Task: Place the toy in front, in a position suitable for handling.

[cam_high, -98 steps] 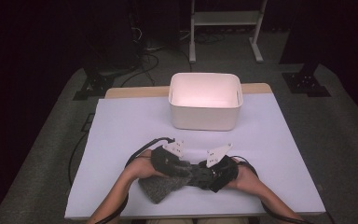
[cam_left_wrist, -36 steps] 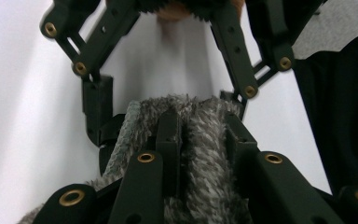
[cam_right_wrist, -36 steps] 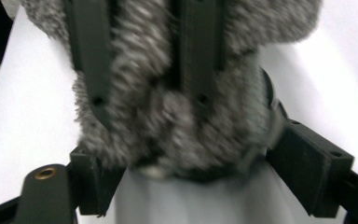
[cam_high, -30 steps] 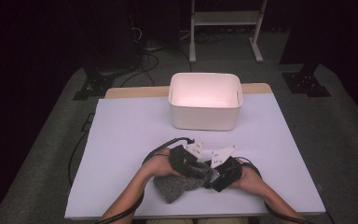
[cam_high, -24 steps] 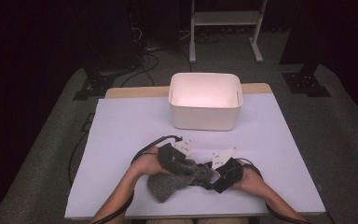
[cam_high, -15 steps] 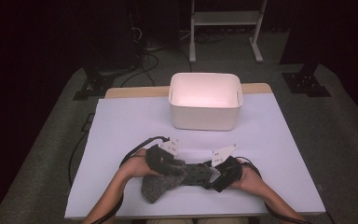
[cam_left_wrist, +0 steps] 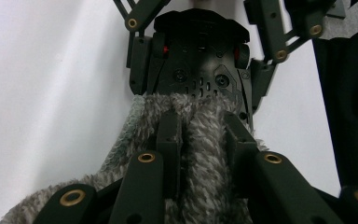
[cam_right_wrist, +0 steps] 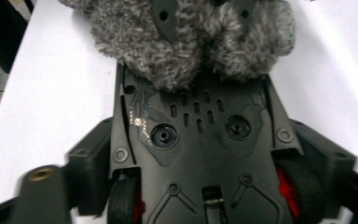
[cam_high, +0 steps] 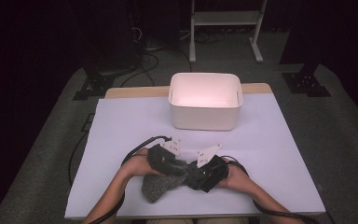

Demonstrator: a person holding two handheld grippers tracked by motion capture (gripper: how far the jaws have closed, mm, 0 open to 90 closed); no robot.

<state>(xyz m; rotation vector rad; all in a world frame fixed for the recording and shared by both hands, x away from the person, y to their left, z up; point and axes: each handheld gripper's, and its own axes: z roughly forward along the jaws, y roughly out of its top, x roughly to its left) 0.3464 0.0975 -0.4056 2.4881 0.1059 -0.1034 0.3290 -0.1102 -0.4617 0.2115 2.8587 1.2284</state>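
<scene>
The left gripper (cam_left_wrist: 198, 135) has its jaws clenched on a grey fuzzy cloth (cam_high: 161, 185), which lies on the white table (cam_high: 121, 126) at the near edge, short of the white bin (cam_high: 205, 100). The right gripper (cam_high: 209, 171) meets the cloth's other end; whether its jaws are clamped cannot be told

High view: the desk (cam_high: 121, 126) is lit evenly from above, while the floor around it falls away into near-black. The inside of the white bin (cam_high: 205, 100) is overexposed to a pinkish glow, and a soft shadow is cast on the desk in front of it. Left gripper view: the desk surface beside the grey fleece (cam_left_wrist: 205, 140) is washed out to white; the nearest fingers (cam_left_wrist: 168, 135) are slightly soft. Right gripper view: the black housing (cam_right_wrist: 200, 154) is sharp in the middle and blurred at the lower corners, where motion smear is seen.
</scene>
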